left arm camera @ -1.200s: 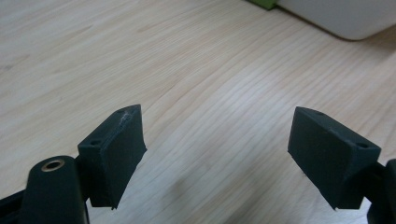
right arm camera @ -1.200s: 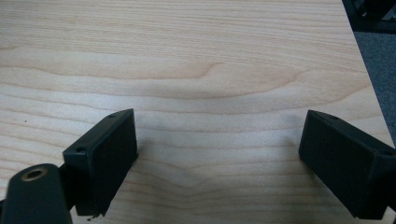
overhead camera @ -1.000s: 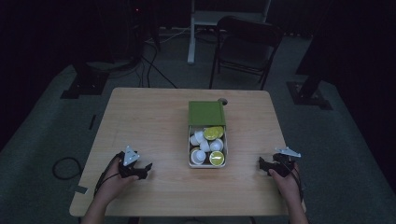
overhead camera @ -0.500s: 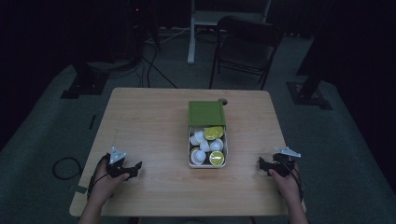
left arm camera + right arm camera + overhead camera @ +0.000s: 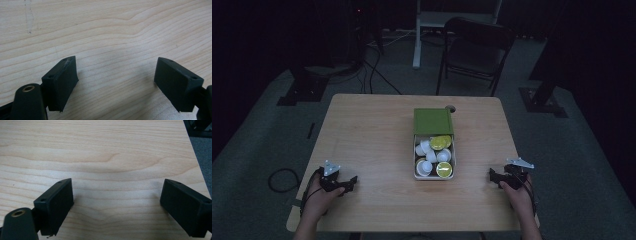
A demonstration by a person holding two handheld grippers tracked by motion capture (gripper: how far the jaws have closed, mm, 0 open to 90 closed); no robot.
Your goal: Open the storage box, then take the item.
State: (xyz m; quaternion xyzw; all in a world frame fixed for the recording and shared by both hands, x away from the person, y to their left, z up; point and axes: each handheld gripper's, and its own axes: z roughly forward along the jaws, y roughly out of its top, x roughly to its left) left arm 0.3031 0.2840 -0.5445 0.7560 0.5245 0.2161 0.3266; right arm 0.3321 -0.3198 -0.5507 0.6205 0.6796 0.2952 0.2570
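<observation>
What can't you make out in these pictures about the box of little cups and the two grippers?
- High view: the box holds small cups; dim light and small size hide any print and the exact count.
- High view: the green lid covers the box's far half, hiding what lies under it.
- High view: left gripper and right gripper are too dark to judge; their own views show open jaws over bare table.

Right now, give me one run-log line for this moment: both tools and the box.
left tool: open, empty, over table | right tool: open, empty, near table edge | box: centre, lid slid back, white and yellow-green capsules inside, untouched
</observation>
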